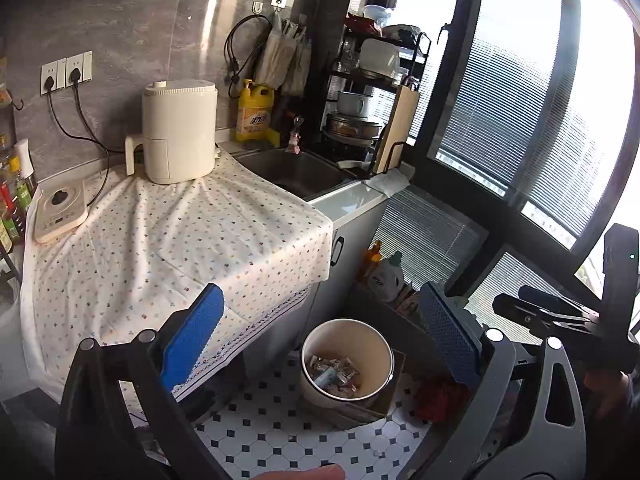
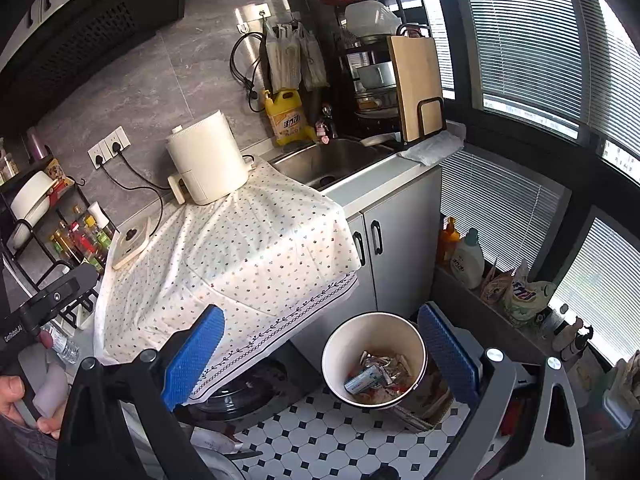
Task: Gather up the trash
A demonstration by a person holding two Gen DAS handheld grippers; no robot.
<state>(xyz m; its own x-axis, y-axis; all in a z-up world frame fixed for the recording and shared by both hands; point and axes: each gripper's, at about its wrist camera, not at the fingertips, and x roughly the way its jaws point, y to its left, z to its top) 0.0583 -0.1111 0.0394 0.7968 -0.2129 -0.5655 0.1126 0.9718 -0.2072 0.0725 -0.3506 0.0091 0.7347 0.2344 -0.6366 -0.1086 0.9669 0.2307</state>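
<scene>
White bin (image 1: 347,364) of wrappers | both fingers wide (empty) | spice rack (image 2: 60,232) only right view

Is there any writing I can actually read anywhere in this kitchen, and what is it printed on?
"GenRobot.AI", roughly, small and partly cut off: on the black handle of the other gripper at the left edge of the right wrist view.
Yellow detergent jug: red Chinese characters on its label, too blurred to read.
White bottle by the window: label too small.
Pouch with blue lettering: blurred.
Induction hob panel: unreadable.
</scene>
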